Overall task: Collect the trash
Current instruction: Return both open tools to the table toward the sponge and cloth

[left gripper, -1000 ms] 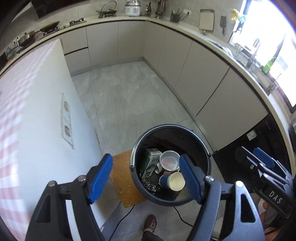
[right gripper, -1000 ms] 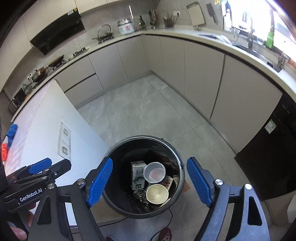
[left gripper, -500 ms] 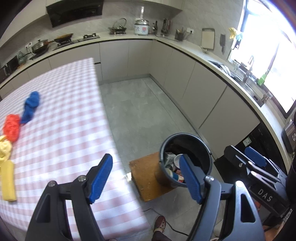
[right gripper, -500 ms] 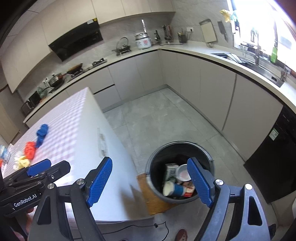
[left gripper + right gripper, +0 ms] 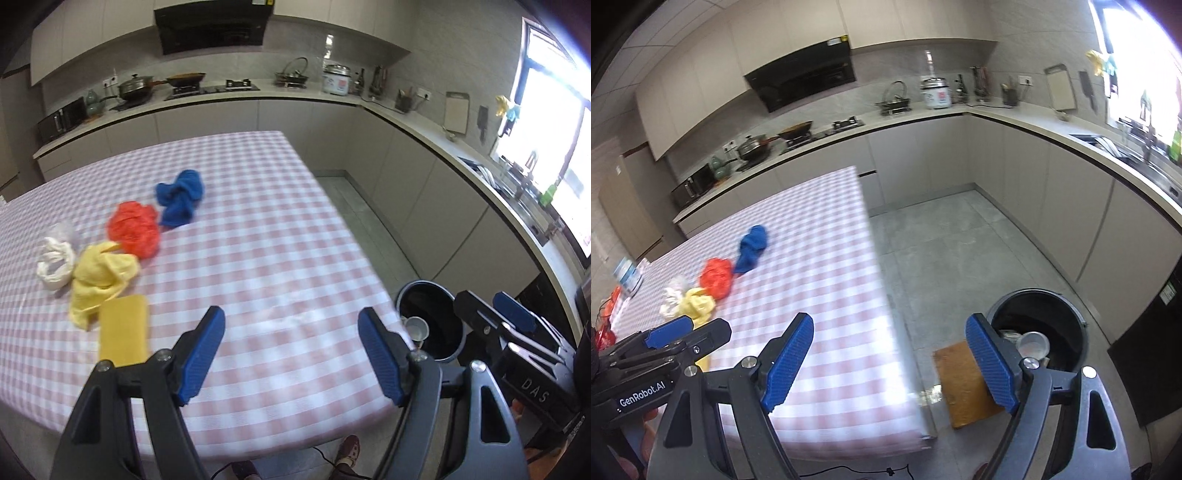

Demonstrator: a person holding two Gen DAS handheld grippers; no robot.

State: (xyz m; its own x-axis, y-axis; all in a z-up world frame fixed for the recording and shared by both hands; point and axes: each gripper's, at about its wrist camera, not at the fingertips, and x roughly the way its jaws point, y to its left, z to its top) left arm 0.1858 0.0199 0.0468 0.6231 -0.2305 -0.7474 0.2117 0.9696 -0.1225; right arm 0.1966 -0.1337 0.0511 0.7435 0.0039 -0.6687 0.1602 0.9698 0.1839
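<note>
Left claw wide, empty, over checked tabletop. Right claw wide, empty, between tabletop edge and black bin (on floor, cups inside). Blue, red, yellow, white crumpled trash on tabletop, far left.

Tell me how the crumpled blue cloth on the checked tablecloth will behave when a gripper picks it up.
The crumpled blue cloth looks soft and bunched into folds, so it will probably sag and drape rather than hold its shape. It seems light for its bulk. Lying flat on the checked tablecloth, it is unlikely to roll, though a pinch may catch only one fold.
</note>
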